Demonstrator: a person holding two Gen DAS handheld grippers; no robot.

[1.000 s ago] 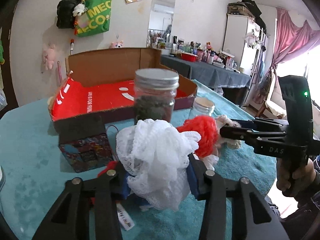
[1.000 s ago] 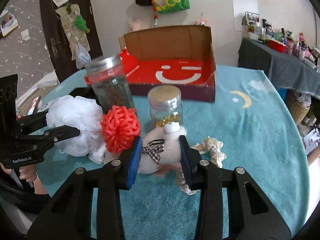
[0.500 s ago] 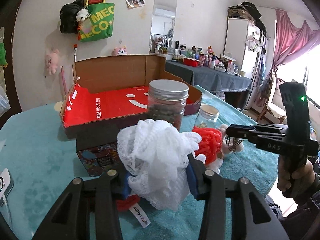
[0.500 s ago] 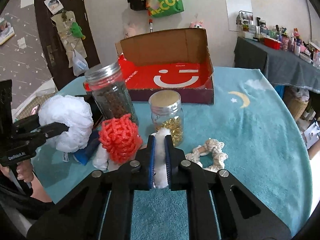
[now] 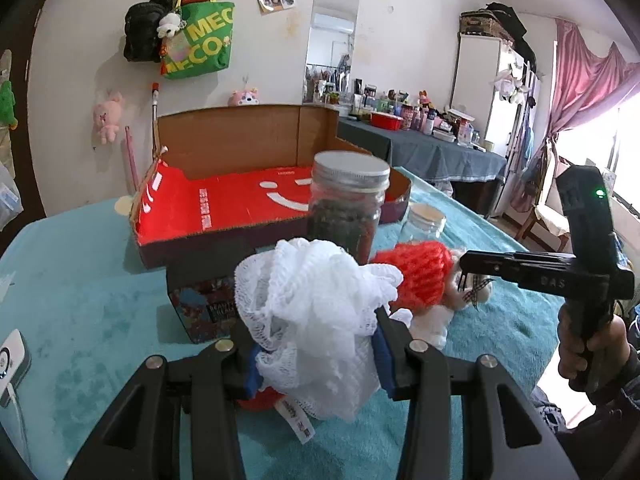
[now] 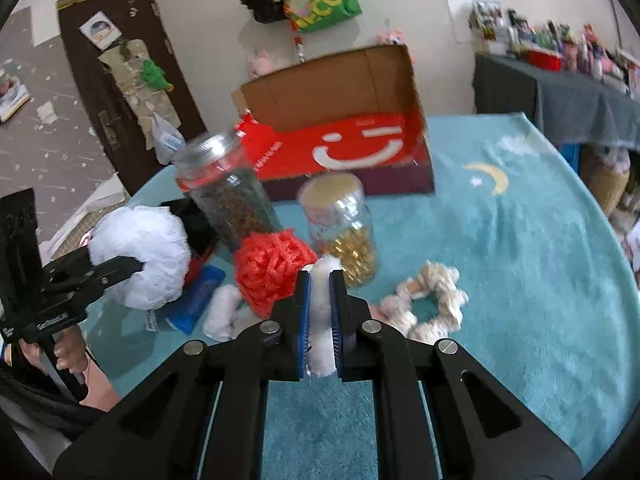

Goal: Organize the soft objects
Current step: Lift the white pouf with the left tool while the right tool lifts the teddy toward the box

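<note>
My left gripper (image 5: 316, 344) is shut on a white mesh bath pouf (image 5: 316, 296), held a little above the teal cloth; the right wrist view shows that gripper (image 6: 136, 268) and the pouf (image 6: 140, 236) at the left. My right gripper (image 6: 320, 300) is shut on a small white plush toy (image 6: 322, 320), squeezed thin between the blue pads. From the left wrist view the right gripper (image 5: 464, 266) pinches the toy (image 5: 476, 294) by its checked bow. A red knitted ball (image 6: 272, 268) lies just left of the toy. A cream rope toy (image 6: 428, 300) lies to the right.
An open cardboard box (image 6: 332, 92) with a red smiley lining stands at the back. A tall dark-filled jar (image 6: 228, 196) and a small jar (image 6: 344, 224) of gold bits stand before it. A dark printed tin (image 5: 200, 304), a blue item (image 6: 196, 300) and a white device (image 5: 12, 360) lie on the cloth.
My right gripper has shut on the white plush toy, squeezing it flat, and has rolled so its view tilts. The left gripper keeps its hold on the pouf and has hardly moved.
</note>
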